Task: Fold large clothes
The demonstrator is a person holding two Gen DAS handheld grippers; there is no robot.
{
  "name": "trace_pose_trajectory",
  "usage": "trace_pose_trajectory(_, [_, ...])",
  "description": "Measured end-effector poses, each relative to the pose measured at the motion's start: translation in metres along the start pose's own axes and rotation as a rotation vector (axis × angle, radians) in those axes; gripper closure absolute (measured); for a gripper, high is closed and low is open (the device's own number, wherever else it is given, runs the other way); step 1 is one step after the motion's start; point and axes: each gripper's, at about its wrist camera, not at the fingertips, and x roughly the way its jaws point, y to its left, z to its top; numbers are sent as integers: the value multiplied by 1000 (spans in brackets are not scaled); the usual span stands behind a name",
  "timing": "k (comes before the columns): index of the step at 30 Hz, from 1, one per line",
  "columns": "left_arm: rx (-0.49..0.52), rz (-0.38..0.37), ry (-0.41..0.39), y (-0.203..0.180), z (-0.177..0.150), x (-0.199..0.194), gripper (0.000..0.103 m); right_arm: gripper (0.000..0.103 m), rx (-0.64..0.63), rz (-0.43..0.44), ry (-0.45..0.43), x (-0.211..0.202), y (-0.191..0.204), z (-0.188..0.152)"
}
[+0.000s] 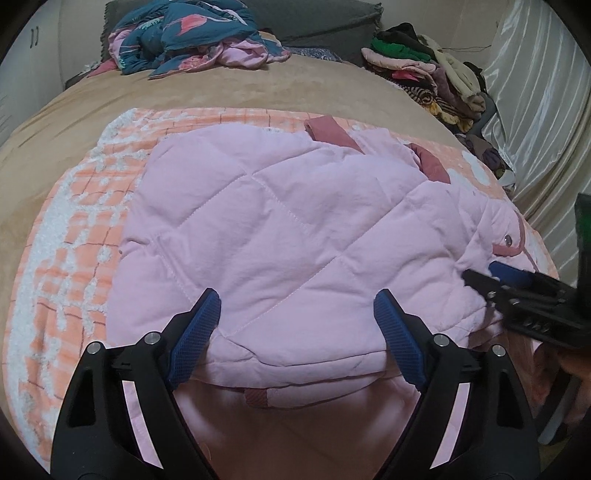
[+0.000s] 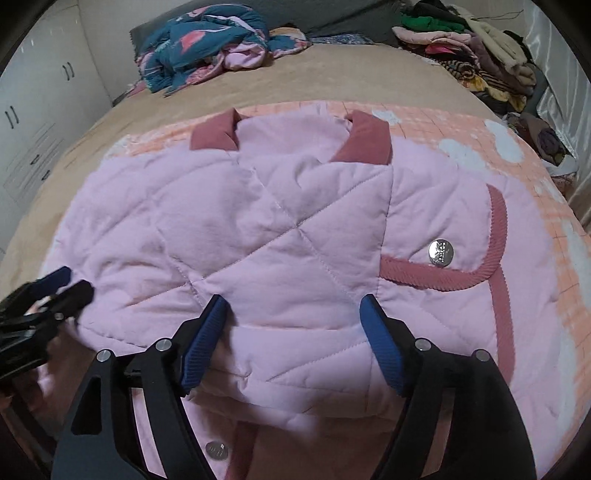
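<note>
Jacket (image 1: 280,236), pink, quilted, dark-pink trim: laid folded on a peach checked blanket (image 1: 85,206) spread over a tan-covered bed (image 1: 229,88). Cuffs (image 2: 218,134) are seen at 12 o'clock in the right wrist view, side by side at the far edge of the garment; a silver snap button (image 2: 440,252) is set at 3 o'clock beside a curved trim band. Left claw (image 1: 295,310): held open, blue pads spread wide above the near folded edge, nothing gripped. Right claw (image 2: 293,314): likewise open, pads apart over the near quilted panel, nothing between them; in the left wrist view it is seen at 3 o'clock, at the jacket's right edge. Bedding (image 1: 184,33), blue and pink, bundled: placed at 11 o'clock at the head of the bed. Clothes pile (image 1: 428,70), mixed colours: stacked at 1 o'clock along the bed's far side, next to a pale curtain (image 1: 535,110). White cupboards (image 2: 37,110) are noted at 9 o'clock.
</note>
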Motion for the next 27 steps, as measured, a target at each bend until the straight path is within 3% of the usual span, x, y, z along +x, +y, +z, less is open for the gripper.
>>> trace_pose_trajectory(6, [-43, -39, 15, 7, 7, -12, 25, 29, 29, -4, -14, 2, 1, -5])
trace_pose_trajectory(15, [-59, -40, -6, 6, 9, -34, 24, 26, 104, 26, -21, -24, -13, -23])
trace_pose_trajectory(23, [-40, -47, -54, -2, 10, -61, 10, 18, 158, 56, -107, -72, -24, -49])
trace_pose_trajectory(27, [-46, -47, -77, -4, 11, -74, 10, 15, 162, 38, -136, -90, -25, -59])
